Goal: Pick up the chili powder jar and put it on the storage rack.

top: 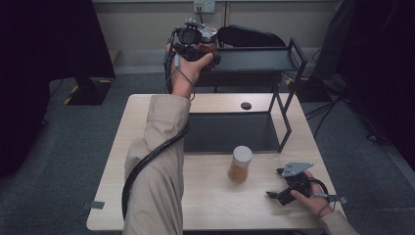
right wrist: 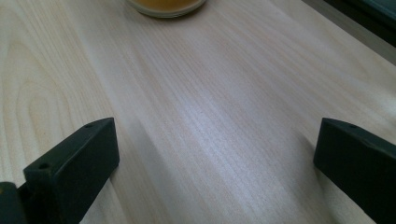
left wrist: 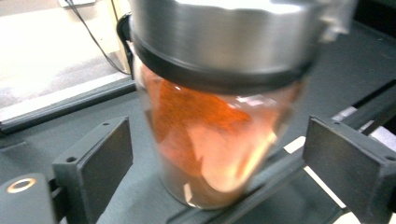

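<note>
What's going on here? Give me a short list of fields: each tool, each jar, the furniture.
Left gripper: raised at the shelf's top level, fingers open either side of a jar, not touching it
Red-filled jar: metal lid, standing on the black shelf
Right gripper: open, low over the wooden table
Tan-filled jar: upright on the table, untouched
</note>
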